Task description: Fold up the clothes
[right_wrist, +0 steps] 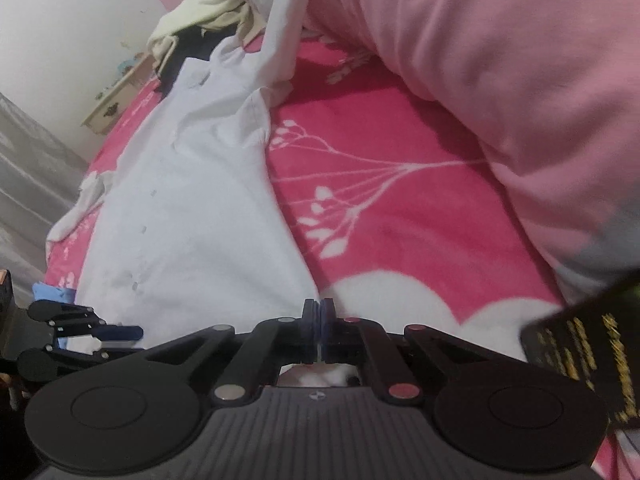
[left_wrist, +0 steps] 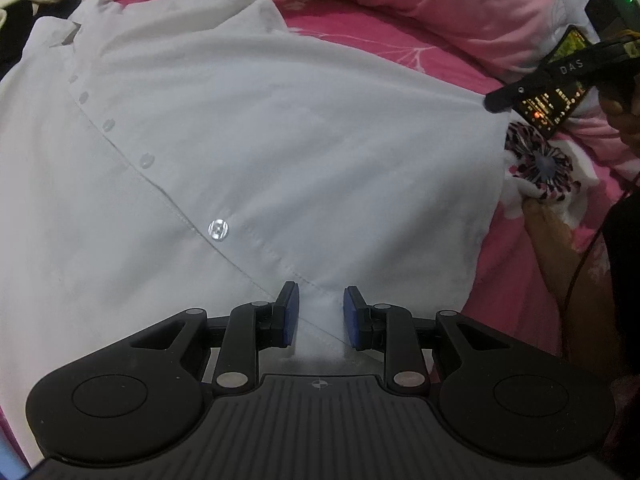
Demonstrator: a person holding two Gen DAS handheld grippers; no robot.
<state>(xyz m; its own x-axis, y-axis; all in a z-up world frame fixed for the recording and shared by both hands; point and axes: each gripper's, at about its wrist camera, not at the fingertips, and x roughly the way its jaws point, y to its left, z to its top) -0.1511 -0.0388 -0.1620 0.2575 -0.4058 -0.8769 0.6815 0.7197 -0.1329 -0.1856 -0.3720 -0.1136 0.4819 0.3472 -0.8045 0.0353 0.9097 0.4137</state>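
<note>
A white button-up shirt (left_wrist: 224, 152) lies spread flat on a pink bedspread (left_wrist: 404, 52), its button placket running diagonally. My left gripper (left_wrist: 320, 312) is open, its blue pads on either side of the shirt's bottom hem at the placket. My right gripper (right_wrist: 319, 330) is shut at the shirt's (right_wrist: 188, 208) bottom right corner; whether cloth is pinched between the pads is not clear. The right gripper also shows in the left wrist view (left_wrist: 500, 100) at the shirt's right edge. The left gripper shows in the right wrist view (right_wrist: 120, 338) at the lower left.
A pale pink quilt (right_wrist: 500, 80) is bunched along the far side of the bed. A pile of other clothes (right_wrist: 200, 16) lies beyond the shirt's collar. A phone (right_wrist: 588, 356) is mounted by the right gripper. The person's forearm (left_wrist: 572, 264) reaches in at the right.
</note>
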